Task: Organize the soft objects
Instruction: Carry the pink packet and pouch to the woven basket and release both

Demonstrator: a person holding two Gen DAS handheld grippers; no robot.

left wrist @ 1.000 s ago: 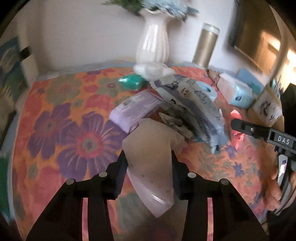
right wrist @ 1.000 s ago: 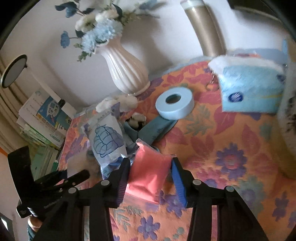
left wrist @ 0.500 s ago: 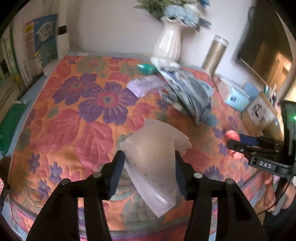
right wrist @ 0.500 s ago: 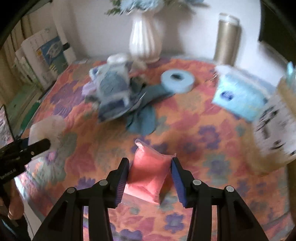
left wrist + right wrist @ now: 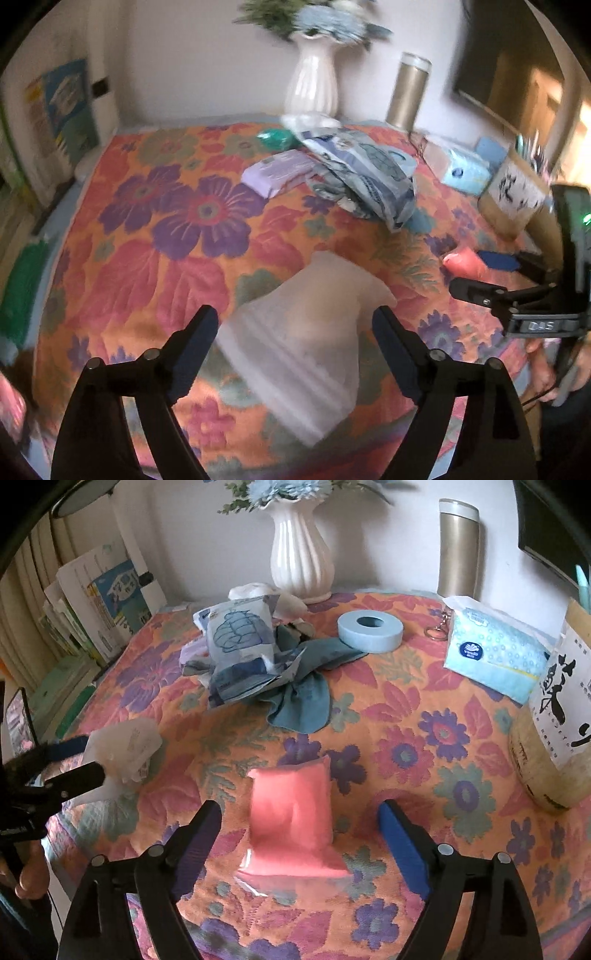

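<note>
A translucent white soft pouch (image 5: 306,332) lies on the flowered tablecloth (image 5: 166,229) between the fingers of my left gripper (image 5: 295,321), which is open around it. It also shows in the right wrist view (image 5: 127,746). A pink soft pouch (image 5: 291,812) lies between the fingers of my right gripper (image 5: 299,816), which is open. It also shows in the left wrist view (image 5: 463,262). A pile of soft packs and a teal cloth (image 5: 299,698) sits mid-table.
At the back stand a white vase (image 5: 299,550) and a gold flask (image 5: 458,550). A blue tape roll (image 5: 369,629), a tissue pack (image 5: 495,650) and a tall paper-wrapped container (image 5: 554,738) are on the right. Books (image 5: 99,602) lean at the left.
Both grippers have opened and let go: the white pouch and the pink pouch now lie on the cloth near the table's front edge.
</note>
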